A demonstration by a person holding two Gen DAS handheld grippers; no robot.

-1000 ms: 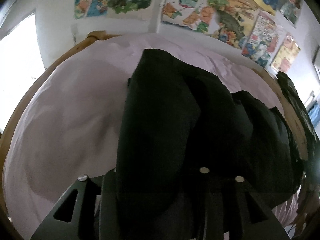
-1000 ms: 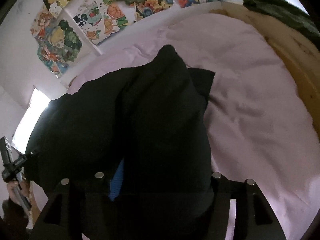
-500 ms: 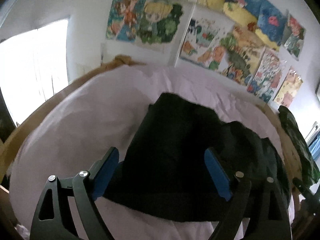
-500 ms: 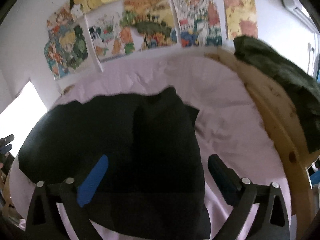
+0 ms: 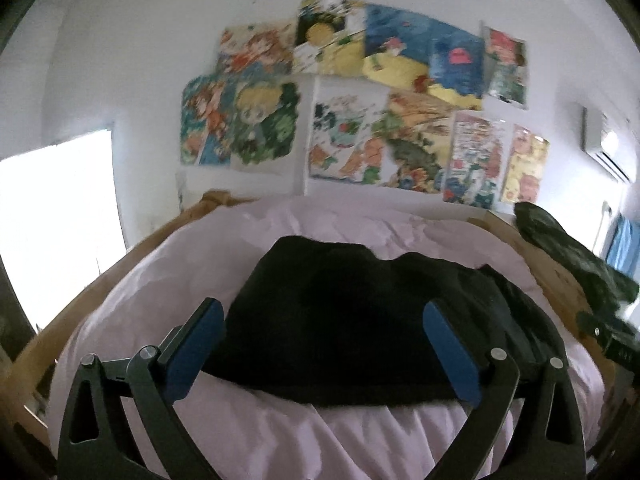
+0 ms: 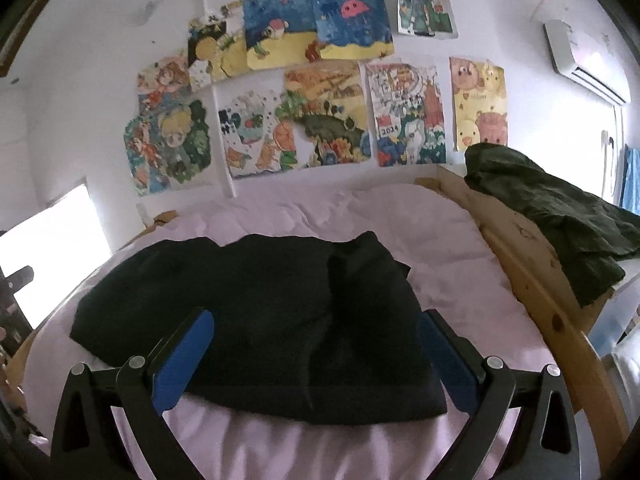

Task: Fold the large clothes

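Observation:
A black garment (image 5: 352, 320) lies folded in a broad heap on the pink bed sheet (image 5: 304, 436); it also shows in the right wrist view (image 6: 280, 320). My left gripper (image 5: 324, 352) is open and empty, raised above the garment's near edge with its blue pads (image 5: 192, 352) spread wide. My right gripper (image 6: 316, 360) is open and empty too, held above the near right part of the garment, blue pads (image 6: 182, 360) apart. Neither gripper touches the cloth.
A wooden bed frame (image 6: 532, 280) runs along the right side, with a dark green garment (image 6: 560, 216) draped over it. Colourful posters (image 6: 304, 92) cover the wall behind the bed. A bright window (image 5: 56, 216) is at the left. An air conditioner (image 6: 580, 60) hangs top right.
Both grippers were shut on the black garment a second ago. They have let it go, opened wide and pulled back and up. The garment now rests on the bed.

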